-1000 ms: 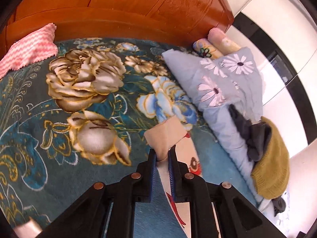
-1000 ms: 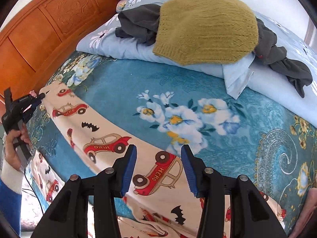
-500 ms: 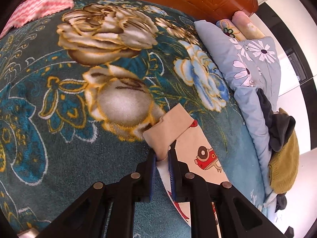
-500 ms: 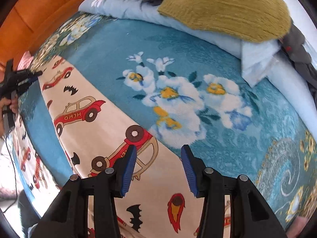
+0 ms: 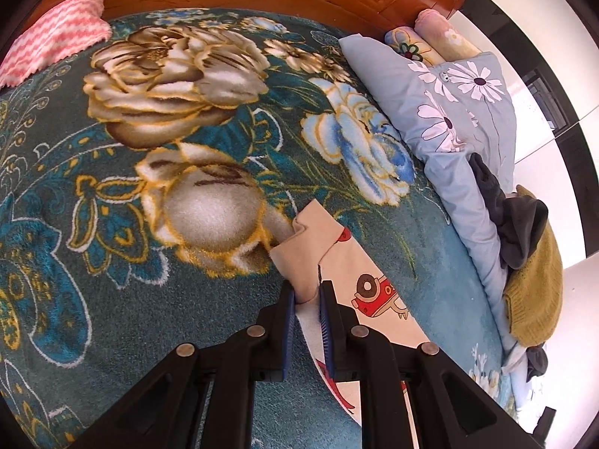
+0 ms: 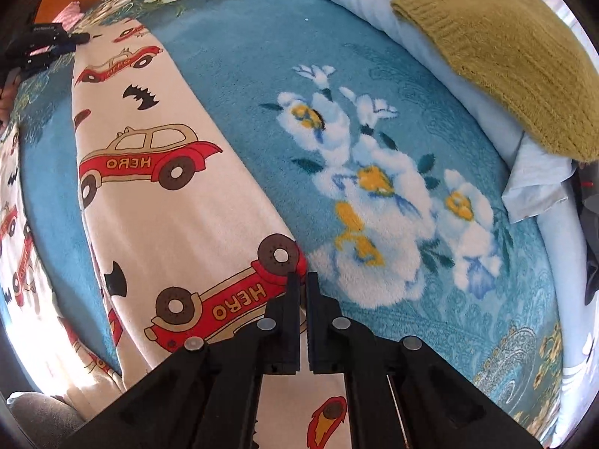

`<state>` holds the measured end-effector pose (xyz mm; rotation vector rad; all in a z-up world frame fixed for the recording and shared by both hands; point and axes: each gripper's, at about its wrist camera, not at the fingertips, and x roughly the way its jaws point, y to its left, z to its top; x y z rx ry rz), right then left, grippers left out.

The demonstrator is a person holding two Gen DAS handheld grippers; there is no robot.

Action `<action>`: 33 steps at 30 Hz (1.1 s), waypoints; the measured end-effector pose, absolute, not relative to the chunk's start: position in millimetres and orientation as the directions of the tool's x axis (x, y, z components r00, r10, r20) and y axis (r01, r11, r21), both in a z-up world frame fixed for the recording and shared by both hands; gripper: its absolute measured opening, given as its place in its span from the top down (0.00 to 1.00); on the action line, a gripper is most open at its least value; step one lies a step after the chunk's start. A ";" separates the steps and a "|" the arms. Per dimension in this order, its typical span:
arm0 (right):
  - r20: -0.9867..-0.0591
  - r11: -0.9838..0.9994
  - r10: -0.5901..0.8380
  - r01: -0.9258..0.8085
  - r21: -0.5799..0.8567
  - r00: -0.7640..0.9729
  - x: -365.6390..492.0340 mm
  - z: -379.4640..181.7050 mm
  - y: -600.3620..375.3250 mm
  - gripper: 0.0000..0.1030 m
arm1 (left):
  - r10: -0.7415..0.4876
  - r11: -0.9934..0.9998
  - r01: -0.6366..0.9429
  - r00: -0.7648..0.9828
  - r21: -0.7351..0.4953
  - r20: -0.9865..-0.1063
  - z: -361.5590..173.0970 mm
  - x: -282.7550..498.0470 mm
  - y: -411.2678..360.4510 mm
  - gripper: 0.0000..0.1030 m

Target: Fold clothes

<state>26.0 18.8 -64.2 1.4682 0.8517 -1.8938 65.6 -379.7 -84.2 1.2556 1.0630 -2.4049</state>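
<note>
Firstly, in the left wrist view, the left claw (image 5: 307, 292) is seen nearly closed, its jaws clamped on the plain beige cuff at one end of the car-print garment (image 5: 359, 280), which is laid in a long strip across the floral blanket (image 5: 112, 262) of the bed; a slip is judged possible here, since only a narrow fold of the cuff is held and any sideways pull could draw it free. A pile of other clothes, with a mustard knit sweater (image 5: 535, 292) on top, is seen on the pale blue pillow (image 5: 449, 119) well apart from the claw. Secondly, in the right wrist view, the right claw (image 6: 303, 284) is shown with its jaws drawn almost together at the garment's edge (image 6: 168, 224), beside a printed red car; whether cloth is actually caught between them cannot be told. If only the blanket pile were pinched, or nothing at all, the fold would be carried by one end alone and the strip would likely twist or bunch.
</note>
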 end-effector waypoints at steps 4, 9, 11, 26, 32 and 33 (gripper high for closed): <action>-0.939 -0.668 -0.045 0.710 -0.224 -0.340 6.9 -45.0 21.2 0.99 | 0.117 -0.735 0.459 -0.639 -0.499 -0.761 -76.4 61.7 -371.7 0.87; -0.946 -0.720 0.001 0.656 -0.226 -0.325 -16.3 -53.2 23.7 0.98 | 0.126 -0.737 0.511 -0.539 -0.442 -0.833 -94.0 48.4 -365.3 0.84; -0.950 -0.732 0.002 0.647 -0.215 -0.312 -16.2 -54.5 26.2 0.98 | 0.179 -0.684 0.536 -0.534 -0.495 -0.826 -98.1 56.7 -371.4 0.78; -0.948 -0.902 -0.185 0.427 0.059 -0.260 92.3 15.4 146.4 0.73 | 0.046 -0.681 0.575 -0.585 -0.454 -0.810 -21.0 258.6 -363.6 0.52; -0.963 -0.945 -0.180 0.307 0.113 -0.202 181.1 7.1 244.0 0.73 | -0.003 -0.646 0.663 -0.499 -0.379 -0.867 -48.0 319.8 -362.8 0.52; -0.962 -0.951 -0.190 0.281 0.131 -0.194 193.4 6.9 255.8 0.72 | 0.004 -0.637 0.671 -0.488 -0.379 -0.873 -55.1 323.9 -362.6 0.52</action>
